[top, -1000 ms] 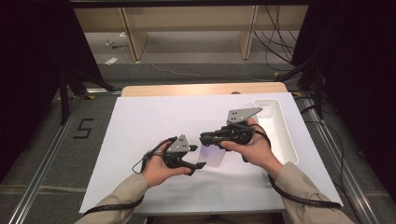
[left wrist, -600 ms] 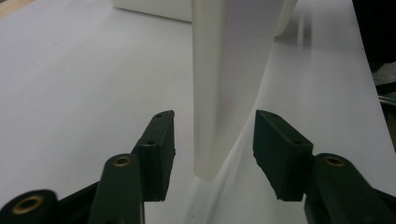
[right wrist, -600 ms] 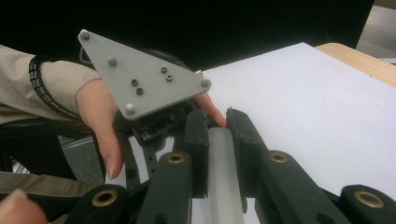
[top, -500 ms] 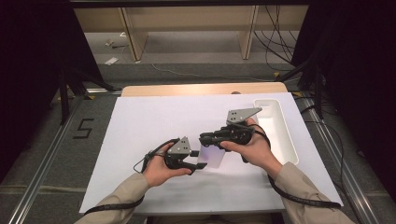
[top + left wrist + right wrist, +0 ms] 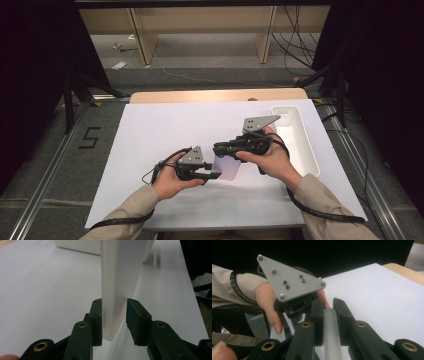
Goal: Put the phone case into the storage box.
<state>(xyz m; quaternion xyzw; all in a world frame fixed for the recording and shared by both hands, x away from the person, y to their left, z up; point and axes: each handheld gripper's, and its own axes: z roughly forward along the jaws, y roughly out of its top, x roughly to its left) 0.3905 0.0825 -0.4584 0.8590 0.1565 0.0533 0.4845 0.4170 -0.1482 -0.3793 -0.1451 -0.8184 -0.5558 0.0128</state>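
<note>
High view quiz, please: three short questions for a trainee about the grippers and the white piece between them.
1. True or false: the right gripper is shut on the white piece.
2. Where is the tray? A: in the left hand. B: at the right side of the table. C: between the grippers.
3. Do both pads of the left gripper press the piece?

Key
1. True.
2. B.
3. No. Its jaws have just been closing around the piece, but a gap shows at one pad.
</note>
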